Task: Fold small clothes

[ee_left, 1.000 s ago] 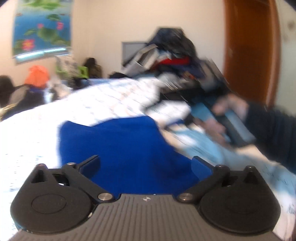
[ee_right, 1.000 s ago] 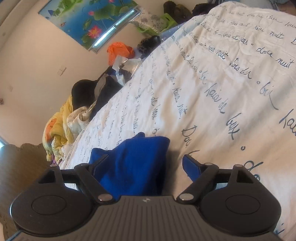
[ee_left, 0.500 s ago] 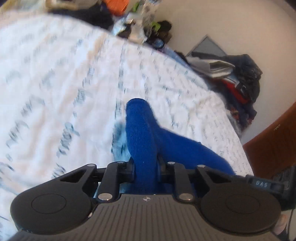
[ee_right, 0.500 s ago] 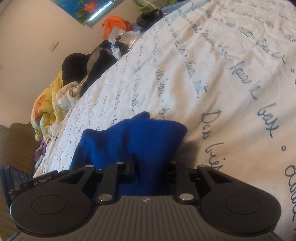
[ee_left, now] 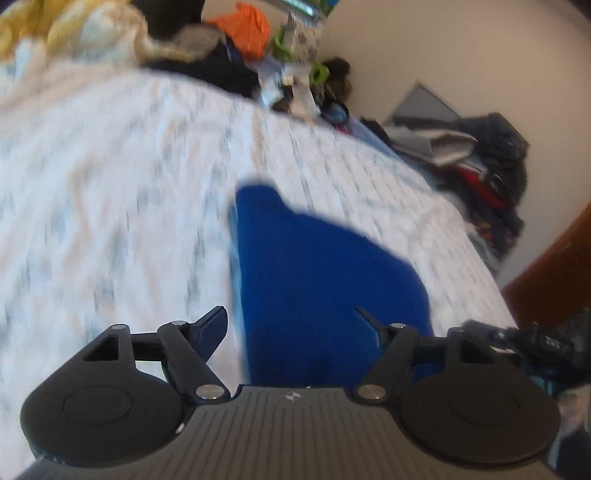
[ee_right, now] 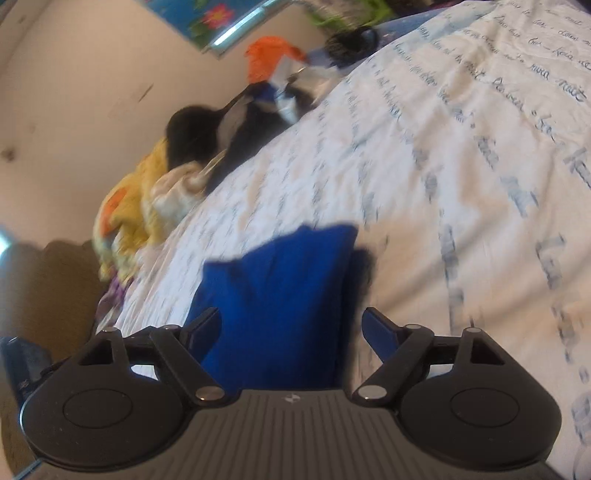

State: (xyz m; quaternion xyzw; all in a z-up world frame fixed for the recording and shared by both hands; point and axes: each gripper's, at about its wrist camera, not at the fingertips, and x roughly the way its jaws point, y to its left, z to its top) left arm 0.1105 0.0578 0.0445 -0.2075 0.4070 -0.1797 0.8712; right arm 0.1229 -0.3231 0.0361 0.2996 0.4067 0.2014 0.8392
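A small blue garment (ee_left: 314, 273) lies on the white bedsheet (ee_left: 110, 192) with blue handwriting print. In the left wrist view my left gripper (ee_left: 291, 319) hangs over its near end; the jaws are opening and the cloth lies between the fingers without being pressed. In the right wrist view the same blue garment (ee_right: 280, 295) appears folded into a block. My right gripper (ee_right: 291, 325) straddles its near end, jaws opening, pads clear of the cloth. The other gripper's black body (ee_left: 535, 341) shows at the right edge of the left wrist view.
A heap of clothes in yellow, black and orange (ee_right: 192, 158) lines the far side of the bed. Dark clothes are piled on a chair (ee_left: 487, 166) by a wooden door (ee_left: 557, 266). A lotus poster (ee_right: 210, 22) hangs on the wall. Bare sheet (ee_right: 461, 184) stretches to the right.
Both grippers closed on the blue garment half a second ago, carried it across the sheet, and now stand open again with the cloth lying released and folded between them.
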